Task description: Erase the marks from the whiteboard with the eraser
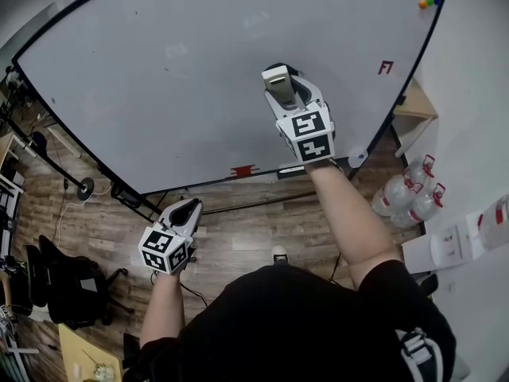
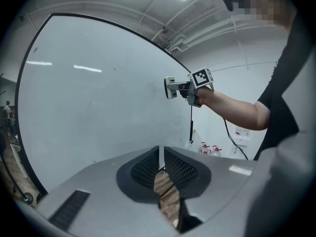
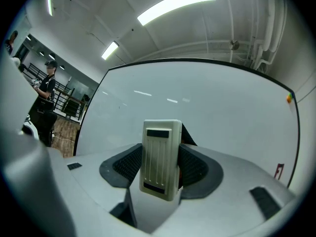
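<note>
Head view, looking steeply down: a large whiteboard (image 1: 159, 70) with a dark frame fills the upper half. The right gripper (image 1: 288, 95) is raised in front of it and pinches a cream eraser (image 1: 277, 78), whose long axis runs along the jaws with its free end towards the board's middle. Whether it touches the surface cannot be told. A small red mark (image 1: 386, 68) sits near the board's right edge and another red mark (image 1: 242, 170) near its lower edge. The left gripper (image 1: 189, 207) hangs low, below the board, over wood flooring. Clear water bottles (image 1: 409, 191) with red tops stand on the floor at right; how full they are cannot be told. Left gripper view: the left gripper (image 2: 161, 154) has its jaws pressed nearly together with nothing between them, and beyond them the eraser (image 2: 170, 88) is held up close to the whiteboard (image 2: 89, 107). Right gripper view: the right gripper (image 3: 161, 174) clamps the ribbed eraser (image 3: 161, 152) upright between its jaws, facing the whiteboard (image 3: 207, 112), with the red mark (image 3: 280, 171) at lower right.
</note>
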Motion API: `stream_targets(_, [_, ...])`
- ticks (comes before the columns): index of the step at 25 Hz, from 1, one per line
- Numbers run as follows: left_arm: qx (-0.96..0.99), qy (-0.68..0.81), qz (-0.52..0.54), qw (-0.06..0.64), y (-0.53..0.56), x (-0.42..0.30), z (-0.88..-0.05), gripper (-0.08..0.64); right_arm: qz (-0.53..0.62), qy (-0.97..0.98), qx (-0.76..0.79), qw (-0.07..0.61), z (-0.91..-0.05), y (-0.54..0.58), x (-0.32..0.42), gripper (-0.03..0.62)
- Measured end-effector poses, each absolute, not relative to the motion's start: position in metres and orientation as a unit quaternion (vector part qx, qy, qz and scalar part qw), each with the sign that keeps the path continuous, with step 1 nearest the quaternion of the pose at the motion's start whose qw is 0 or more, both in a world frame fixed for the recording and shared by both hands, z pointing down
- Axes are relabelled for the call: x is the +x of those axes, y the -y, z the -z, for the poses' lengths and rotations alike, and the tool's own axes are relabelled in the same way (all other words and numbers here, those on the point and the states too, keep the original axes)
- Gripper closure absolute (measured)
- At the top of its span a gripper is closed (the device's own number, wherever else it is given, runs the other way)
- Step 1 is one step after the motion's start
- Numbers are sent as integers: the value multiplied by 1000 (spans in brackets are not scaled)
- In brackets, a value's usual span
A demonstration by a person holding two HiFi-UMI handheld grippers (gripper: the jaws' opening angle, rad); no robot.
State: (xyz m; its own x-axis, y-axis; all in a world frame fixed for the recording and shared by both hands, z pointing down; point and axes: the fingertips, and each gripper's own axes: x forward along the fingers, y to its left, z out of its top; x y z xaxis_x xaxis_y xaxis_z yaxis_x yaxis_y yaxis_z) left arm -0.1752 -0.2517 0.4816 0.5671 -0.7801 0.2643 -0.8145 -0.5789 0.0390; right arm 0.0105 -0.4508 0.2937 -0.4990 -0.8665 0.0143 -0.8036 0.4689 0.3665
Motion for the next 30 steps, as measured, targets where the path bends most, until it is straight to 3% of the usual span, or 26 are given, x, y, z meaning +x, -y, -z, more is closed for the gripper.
stream_targets(30, [905,403,-120,61,247,-130,-480,515,125,846,505,116,-350,375,92,364])
